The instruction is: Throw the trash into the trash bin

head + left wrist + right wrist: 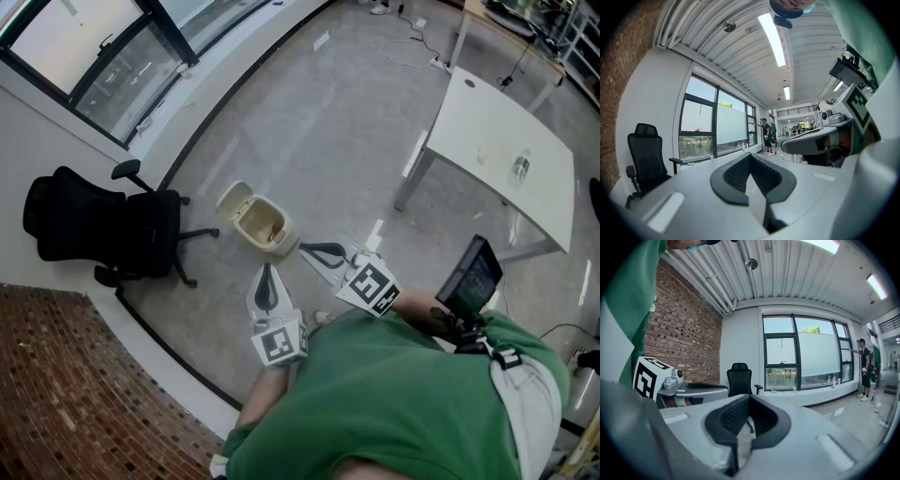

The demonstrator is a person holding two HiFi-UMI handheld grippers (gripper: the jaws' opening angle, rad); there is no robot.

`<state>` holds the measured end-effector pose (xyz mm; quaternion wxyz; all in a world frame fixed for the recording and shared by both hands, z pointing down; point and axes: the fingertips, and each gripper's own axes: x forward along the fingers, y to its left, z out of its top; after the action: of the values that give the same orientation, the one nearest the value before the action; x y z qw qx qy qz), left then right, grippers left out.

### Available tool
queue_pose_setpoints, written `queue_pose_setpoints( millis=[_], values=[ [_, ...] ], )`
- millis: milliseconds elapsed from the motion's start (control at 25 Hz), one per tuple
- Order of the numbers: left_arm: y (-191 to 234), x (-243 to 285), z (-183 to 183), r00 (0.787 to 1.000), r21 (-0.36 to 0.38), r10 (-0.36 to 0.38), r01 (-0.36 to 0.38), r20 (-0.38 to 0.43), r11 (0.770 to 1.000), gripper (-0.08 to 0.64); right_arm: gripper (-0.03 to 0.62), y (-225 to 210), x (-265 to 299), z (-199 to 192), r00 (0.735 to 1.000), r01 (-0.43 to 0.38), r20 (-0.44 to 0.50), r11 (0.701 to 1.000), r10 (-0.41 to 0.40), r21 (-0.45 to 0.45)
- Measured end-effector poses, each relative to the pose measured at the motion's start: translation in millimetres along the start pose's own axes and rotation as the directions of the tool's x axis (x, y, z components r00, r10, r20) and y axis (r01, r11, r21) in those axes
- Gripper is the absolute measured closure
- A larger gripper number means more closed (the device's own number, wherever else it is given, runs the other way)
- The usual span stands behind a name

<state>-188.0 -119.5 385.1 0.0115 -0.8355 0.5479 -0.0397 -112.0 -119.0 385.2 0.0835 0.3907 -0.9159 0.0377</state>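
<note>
A beige trash bin [255,223] with its lid tipped back stands on the grey floor; something brownish lies inside it. Just this side of the bin, both grippers are held level and side by side. My left gripper [268,272] points at the bin's near side, and my right gripper [306,248] ends close to the bin's right edge. In the left gripper view my left gripper [750,159] has its jaws together with nothing between them. My right gripper [747,401] looks the same in its own view. Neither gripper view shows the bin. No loose trash is visible.
A black office chair [103,225] stands left of the bin by the window wall [94,56]; it also shows as the chair [739,378]. A white table [497,141] is at the upper right. A person [865,369] stands far off by the windows. A brick wall [56,375] is near left.
</note>
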Motion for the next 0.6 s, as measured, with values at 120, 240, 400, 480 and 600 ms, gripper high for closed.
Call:
queue_pose_setpoints(
  millis=[120,240,400,480,600],
  values=[
    [-0.1,3.9,0.3,1.0,0.001,-0.01,0.01,0.002,1.0,0.557,0.589,-2.3,0.7,-1.6,1.0,0.009,-0.002,1.0,-0.009,0.002],
    [-0.6,7.8,0.2,1.0,-0.001,-0.02,0.02,0.001,1.0,0.556,0.589,-5.3,1.1,-2.2,1.0,0.02,-0.005,1.0,-0.02,0.003],
    [0.2,11.8,0.9,0.999,-0.002,-0.033,0.033,-0.001,0.999,0.557,0.589,-8.4,2.9,-1.3,0.999,0.035,-0.007,0.999,-0.035,0.002],
    [-0.6,12.9,0.7,0.999,-0.003,-0.039,0.039,-0.001,0.999,0.557,0.589,-9.2,2.6,-1.5,0.999,0.042,-0.008,0.999,-0.042,0.002],
    [-2.4,13.4,0.3,0.999,-0.005,-0.046,0.046,-0.001,0.999,0.557,0.589,-9.6,1.2,-2.1,0.999,0.048,-0.009,0.999,-0.048,0.001]
  ],
)
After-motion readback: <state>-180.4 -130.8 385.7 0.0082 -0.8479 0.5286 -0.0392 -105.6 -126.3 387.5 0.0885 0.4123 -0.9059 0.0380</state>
